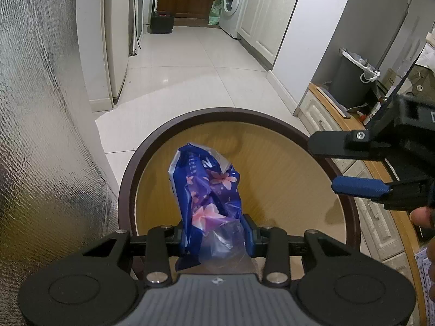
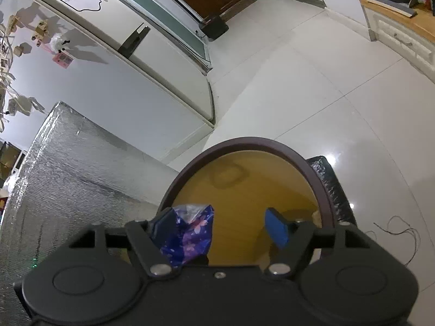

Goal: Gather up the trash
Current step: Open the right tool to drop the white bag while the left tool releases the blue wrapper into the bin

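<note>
A crumpled blue plastic wrapper with pink flowers [image 1: 206, 187] stands up over the round wooden table top with a dark brown rim [image 1: 130, 179]. My left gripper [image 1: 216, 235] is shut on the wrapper's lower end, where some clear film is bunched. My right gripper [image 1: 322, 165] hangs at the right over the table, jaws wide apart and apart from the wrapper. In the right wrist view the right gripper [image 2: 218, 221] is open; the wrapper [image 2: 190, 233] shows just beside its left blue pad, not pinched. The table rim [image 2: 320, 184] curves ahead.
A silver foil-covered surface [image 1: 40, 135] rises on the left. A grey bin with a white liner [image 1: 350, 78] stands on the wooden counter at right. White tiled floor [image 1: 190, 68] runs to a black bin [image 1: 161, 21] and a washing machine [image 1: 233, 0]. A fridge [image 2: 136, 54] stands by.
</note>
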